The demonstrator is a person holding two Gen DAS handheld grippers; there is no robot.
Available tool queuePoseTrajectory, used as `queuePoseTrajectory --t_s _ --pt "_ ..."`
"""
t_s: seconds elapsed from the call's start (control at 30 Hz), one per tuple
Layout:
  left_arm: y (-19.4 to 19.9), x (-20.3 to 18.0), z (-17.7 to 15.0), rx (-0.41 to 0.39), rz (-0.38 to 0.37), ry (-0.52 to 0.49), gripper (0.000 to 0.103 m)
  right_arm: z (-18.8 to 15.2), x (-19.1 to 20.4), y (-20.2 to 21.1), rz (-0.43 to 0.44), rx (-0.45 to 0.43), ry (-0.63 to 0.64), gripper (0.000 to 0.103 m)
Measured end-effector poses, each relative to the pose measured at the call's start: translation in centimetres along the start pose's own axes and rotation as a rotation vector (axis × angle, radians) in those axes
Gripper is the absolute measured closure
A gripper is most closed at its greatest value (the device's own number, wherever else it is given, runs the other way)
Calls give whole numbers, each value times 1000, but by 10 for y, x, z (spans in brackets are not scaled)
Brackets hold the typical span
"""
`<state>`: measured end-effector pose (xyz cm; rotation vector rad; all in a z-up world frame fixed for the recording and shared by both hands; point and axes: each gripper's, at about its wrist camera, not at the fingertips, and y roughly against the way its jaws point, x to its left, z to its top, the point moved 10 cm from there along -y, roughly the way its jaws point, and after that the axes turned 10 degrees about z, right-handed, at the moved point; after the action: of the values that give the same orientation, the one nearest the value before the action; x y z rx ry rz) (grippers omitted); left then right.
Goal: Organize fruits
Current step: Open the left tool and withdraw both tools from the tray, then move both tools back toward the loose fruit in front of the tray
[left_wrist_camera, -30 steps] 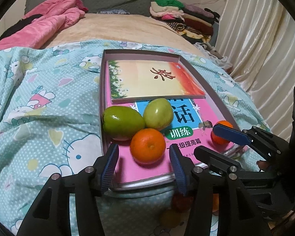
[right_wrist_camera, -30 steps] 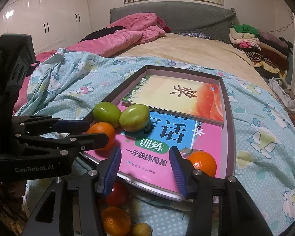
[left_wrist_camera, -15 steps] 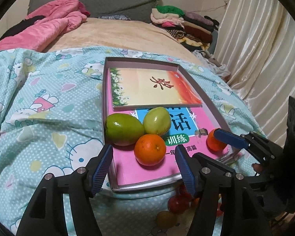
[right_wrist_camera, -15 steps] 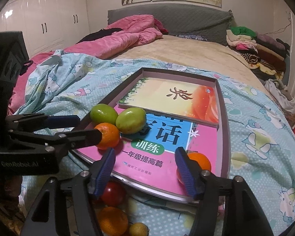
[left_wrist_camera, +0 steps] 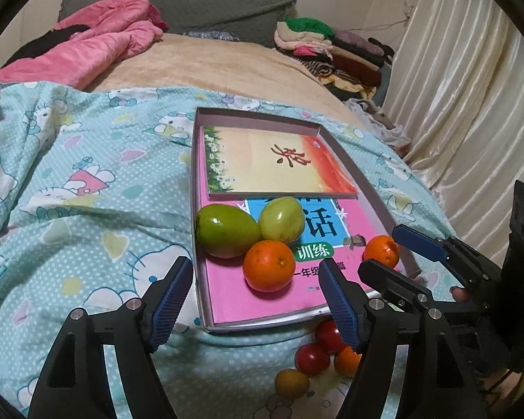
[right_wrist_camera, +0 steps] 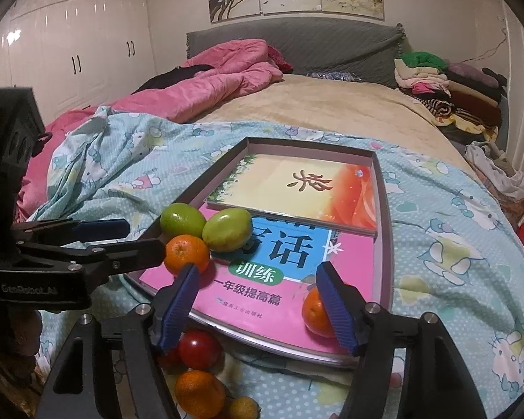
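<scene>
A shallow box [left_wrist_camera: 366,188] on the bedspread holds two books. On the pink book [left_wrist_camera: 227,296] lie two green fruits [left_wrist_camera: 227,230] [left_wrist_camera: 282,219] and an orange [left_wrist_camera: 269,270], with a second orange [left_wrist_camera: 380,251] near the right rim. My left gripper [left_wrist_camera: 254,261] hovers just short of the first orange, its jaws opening and nothing pressed between them. My right gripper [right_wrist_camera: 257,268] is also opening over the pink book [right_wrist_camera: 248,300]; its right finger hides part of the second orange [right_wrist_camera: 312,310], pads apart from it. Several loose fruits [right_wrist_camera: 199,347] lie before the box.
A blue cartoon-print bedspread [left_wrist_camera: 87,209] covers the near bed. A pink quilt [left_wrist_camera: 97,49] and folded clothes [left_wrist_camera: 325,45] lie at the far end. Curtains [left_wrist_camera: 471,104] hang on the right. White wardrobes [right_wrist_camera: 70,52] stand on the left.
Both grippers' jaws have spread wider and both views have drawn back a little, bringing more of the loose fruits below the box into sight. The fruits in the box have not moved.
</scene>
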<state>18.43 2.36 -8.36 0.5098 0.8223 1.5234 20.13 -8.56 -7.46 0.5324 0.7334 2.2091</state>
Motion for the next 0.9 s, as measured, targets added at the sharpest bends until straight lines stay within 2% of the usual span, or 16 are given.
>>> queuePoseTrajectory --t_s 0.17,0.57,0.9 --pt "2 3 -1 3 7 5 27 4 -6 10 -3 -31 -26 25" --pt "19 1 1 -33 -16 -5 27 13 -21 33 -13 -103 -90 24" --pt "27 -3 -2 -41 -23 -25 27 9 -15 44 -3 -110 -96 23"
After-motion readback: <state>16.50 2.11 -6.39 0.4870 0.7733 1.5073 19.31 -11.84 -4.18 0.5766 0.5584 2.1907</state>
